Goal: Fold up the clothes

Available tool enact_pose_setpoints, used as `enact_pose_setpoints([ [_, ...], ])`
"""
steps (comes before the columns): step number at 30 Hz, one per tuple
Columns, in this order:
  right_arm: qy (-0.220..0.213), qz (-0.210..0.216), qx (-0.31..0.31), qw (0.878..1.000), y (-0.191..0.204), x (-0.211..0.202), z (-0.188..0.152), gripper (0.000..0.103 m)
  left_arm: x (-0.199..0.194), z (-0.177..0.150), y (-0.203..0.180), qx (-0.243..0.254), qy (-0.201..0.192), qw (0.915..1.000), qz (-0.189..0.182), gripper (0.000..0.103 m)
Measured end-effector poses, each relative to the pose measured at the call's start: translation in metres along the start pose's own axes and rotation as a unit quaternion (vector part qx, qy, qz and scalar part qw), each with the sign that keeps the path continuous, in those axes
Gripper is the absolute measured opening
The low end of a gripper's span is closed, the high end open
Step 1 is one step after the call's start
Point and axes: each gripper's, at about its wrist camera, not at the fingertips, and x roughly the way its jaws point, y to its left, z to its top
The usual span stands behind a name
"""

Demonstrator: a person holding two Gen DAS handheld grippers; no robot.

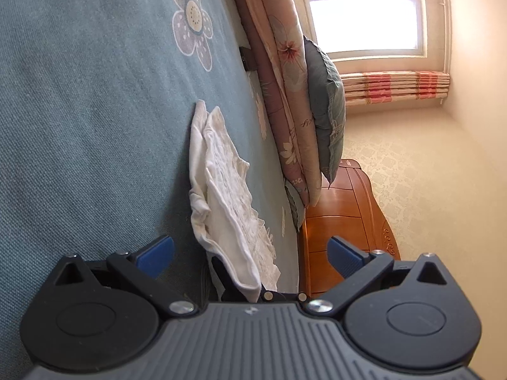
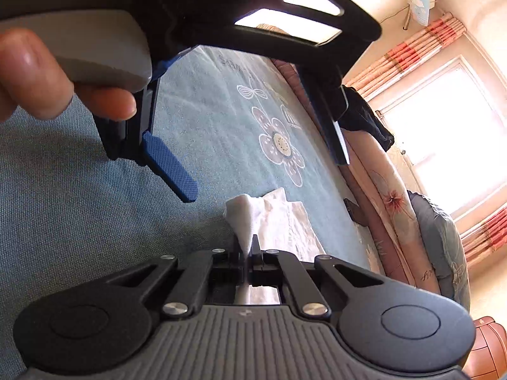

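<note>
Right gripper (image 2: 246, 247), lower centre, is pinching a corner of the white garment (image 2: 279, 221) on the bed (image 2: 79, 190). Left gripper (image 1: 250, 251) is hovering, fingers spread. The thin bite is risking slippage when lifted.

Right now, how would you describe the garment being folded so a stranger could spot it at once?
Start from the wide blue-green bedspread with its printed flower. Near the edge that runs along the rolled floral quilt lies a small white garment with a lacy, frilled top layer. It is the only white thing on the bed, and the right gripper has its jaws pinched shut on one corner.
</note>
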Motion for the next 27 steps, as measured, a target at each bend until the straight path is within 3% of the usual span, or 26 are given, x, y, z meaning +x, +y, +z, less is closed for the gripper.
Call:
enact_pose_setpoints([
  [4, -0.009, 0.003, 0.009, 1.000, 0.010, -0.026, 0.004, 0.003, 0.014, 0.015, -0.007, 0.000, 0.020, 0.9996, 0.017, 0.102],
  [11, -0.015, 0.012, 0.039, 0.999, -0.002, -0.033, 0.004, 0.003, 0.072, 0.061, -0.023, 0.035, 0.109, 0.9870, 0.113, 0.102],
  [17, -0.021, 0.020, 0.048, 0.998, -0.001, -0.042, 0.003, 0.003, 0.102, 0.095, -0.029, 0.051, 0.109, 0.9835, 0.135, 0.102],
  [21, -0.022, 0.027, 0.057, 0.998, 0.002, -0.050, 0.001, 0.003, 0.112, 0.110, -0.032, 0.069, 0.087, 0.9844, 0.136, 0.102],
  [27, -0.026, 0.037, 0.075, 0.996, 0.005, -0.061, 0.000, 0.003, 0.132, 0.115, -0.043, 0.134, 0.142, 0.9714, 0.135, 0.102],
])
